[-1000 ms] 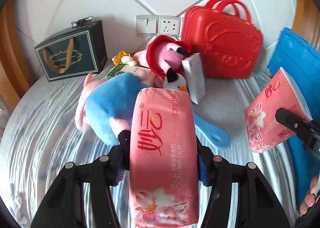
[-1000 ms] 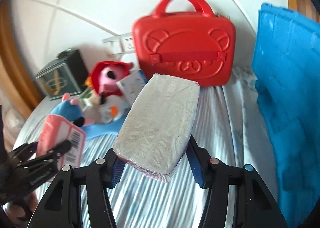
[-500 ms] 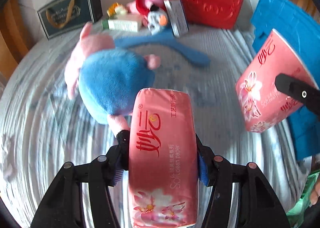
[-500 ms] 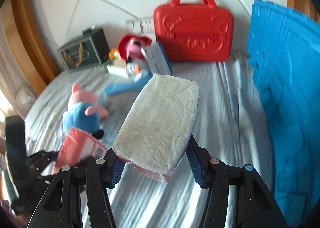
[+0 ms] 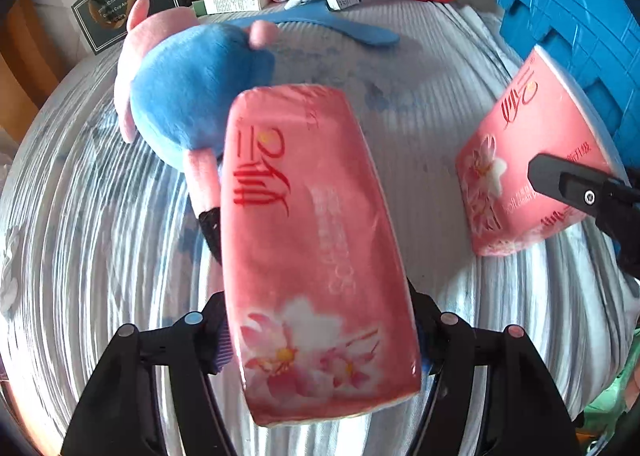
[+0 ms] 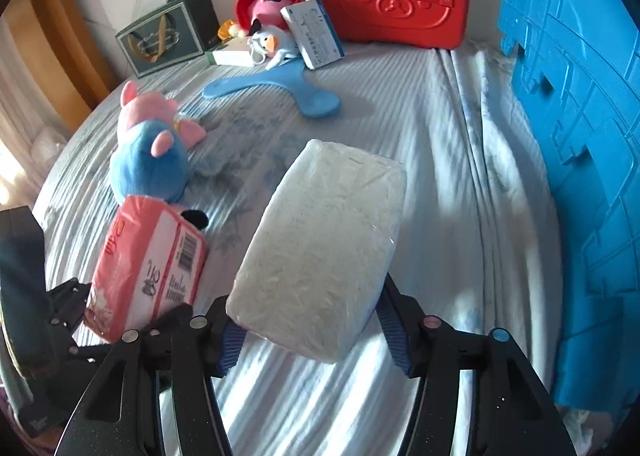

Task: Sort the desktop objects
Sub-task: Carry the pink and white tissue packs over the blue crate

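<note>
Left tissue pack (image 5: 316, 252) sits between the left claw (image 5: 320, 336) jaws, long axis running straight out along the fingers, low over the near edge of the bed (image 5: 80, 236). Jaws are opening; pads look barely on it. Right tissue pack (image 6: 320, 252) likewise lies lengthwise in the right claw (image 6: 312, 332), white underside up, jaws opening, above mid-bed just beside the blue crate (image 6: 580, 136) at the right edge. Each claw is nearest its own pack. Print: red Chinese brand script, faint "Soft clean paper"; barcode on the left pack's end.
</note>
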`<state>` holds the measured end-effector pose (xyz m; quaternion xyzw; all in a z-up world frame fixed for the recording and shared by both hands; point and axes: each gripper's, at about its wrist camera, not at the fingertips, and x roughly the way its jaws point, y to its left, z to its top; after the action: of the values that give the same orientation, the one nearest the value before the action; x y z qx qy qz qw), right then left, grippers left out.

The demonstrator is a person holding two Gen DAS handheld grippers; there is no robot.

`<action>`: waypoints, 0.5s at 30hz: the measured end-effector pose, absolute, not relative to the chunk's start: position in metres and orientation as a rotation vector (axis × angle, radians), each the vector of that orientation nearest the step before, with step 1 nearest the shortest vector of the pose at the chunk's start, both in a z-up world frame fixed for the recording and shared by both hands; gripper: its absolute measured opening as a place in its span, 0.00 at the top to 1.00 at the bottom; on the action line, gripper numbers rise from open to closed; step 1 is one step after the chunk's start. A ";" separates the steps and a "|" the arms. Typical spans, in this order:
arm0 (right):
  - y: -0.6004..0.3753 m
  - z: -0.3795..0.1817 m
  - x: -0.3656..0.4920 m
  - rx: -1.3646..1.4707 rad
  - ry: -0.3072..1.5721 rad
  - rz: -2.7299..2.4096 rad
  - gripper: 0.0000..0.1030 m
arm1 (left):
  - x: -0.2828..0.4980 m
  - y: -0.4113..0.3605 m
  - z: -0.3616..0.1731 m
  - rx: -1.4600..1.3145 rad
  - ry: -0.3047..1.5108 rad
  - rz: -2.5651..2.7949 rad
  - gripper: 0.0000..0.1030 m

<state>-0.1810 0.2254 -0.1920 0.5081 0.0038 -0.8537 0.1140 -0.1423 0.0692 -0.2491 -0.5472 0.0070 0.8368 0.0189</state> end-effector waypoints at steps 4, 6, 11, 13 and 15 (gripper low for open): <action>0.226 -0.196 -0.179 1.489 0.006 -2.498 0.42 | -0.133 0.075 -0.245 -1.667 0.004 2.586 0.37; 0.226 -0.195 -0.177 1.488 0.015 -2.503 0.45 | -0.127 0.079 -0.237 -1.617 -0.010 2.595 0.47; 0.230 -0.181 -0.173 1.430 0.008 -2.534 0.48 | -0.119 0.094 -0.205 -1.494 0.022 2.629 0.48; 0.233 -0.169 -0.172 1.388 0.008 -2.558 0.50 | -0.120 0.101 -0.186 -1.417 0.034 2.663 0.48; 0.237 -0.155 -0.170 1.334 0.011 -2.589 0.51 | -0.120 0.109 -0.167 -1.343 0.059 2.704 0.49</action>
<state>-0.1697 0.2375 -0.1547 0.4552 0.0038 -0.8830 0.1143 -0.1196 0.1088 -0.1671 -0.4438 0.0196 0.8938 0.0608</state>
